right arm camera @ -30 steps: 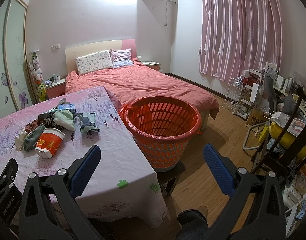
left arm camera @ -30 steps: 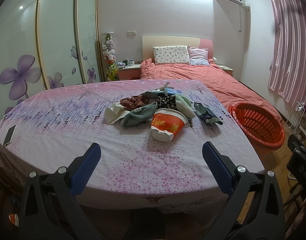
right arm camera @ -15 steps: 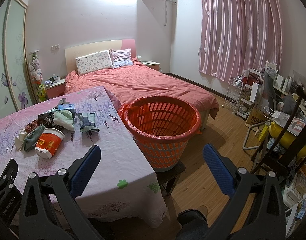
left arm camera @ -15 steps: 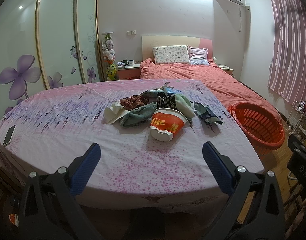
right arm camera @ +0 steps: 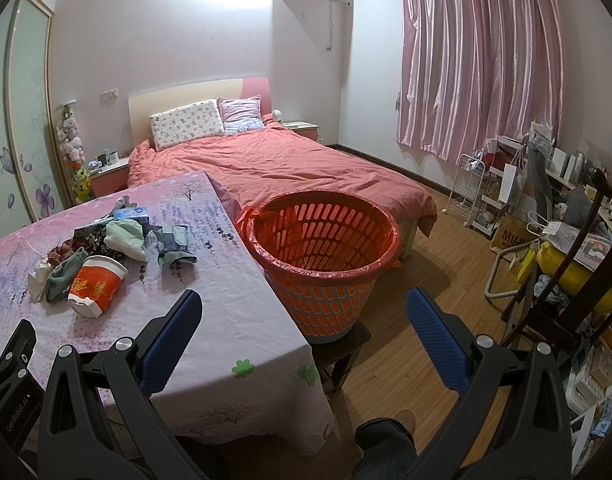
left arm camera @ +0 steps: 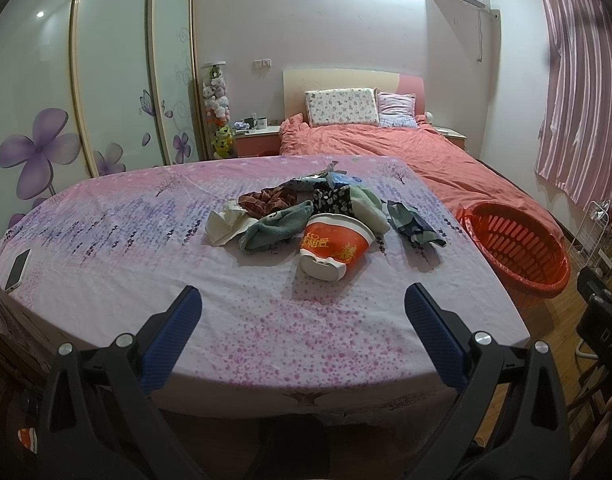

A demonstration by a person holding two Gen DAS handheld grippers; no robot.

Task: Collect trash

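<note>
- While both tools hang at the near edge of the table (left arm camera: 117, 240), the left gripper (left arm camera: 303, 322) has its blue-padded fingers (left arm camera: 169, 340) spread wide with nothing between them, above the pink flowered tablecloth.
- Over the table's near right corner, the right gripper (right arm camera: 303, 322) is likewise spread apart and holds nothing; one finger sits over the cloth, the other over the wooden floor (right arm camera: 422, 280).
- Beyond the left gripper, a red instant-noodle cup (left arm camera: 334, 246) lies tipped on its side on the cloth, its white base toward the near edge.
- Just behind the cup is a loose heap: crumpled white paper (left arm camera: 225, 226) on the left, a grey-green cloth (left arm camera: 277, 230) touching the cup's rim, a reddish checked cloth (left arm camera: 267, 200), a dark floral piece (left arm camera: 330, 200) and a pale green cloth (left arm camera: 370, 204).
- A dark patterned rag (left arm camera: 414, 228) lies a little apart to the right of the heap.
- At the heap's far end is a blue packet (right arm camera: 131, 213).
- A white phone (left arm camera: 17, 268) lies flat at the table's far left edge, well apart from the heap.
- Just beside the table's right edge, an orange slatted basket (right arm camera: 326, 280) with a red liner stands on a low dark stool (right arm camera: 348, 344).
- Farther back is a bed (right arm camera: 285, 168) with a coral quilt and two pillows, and pink curtains (right arm camera: 482, 60) hang on the right.
</note>
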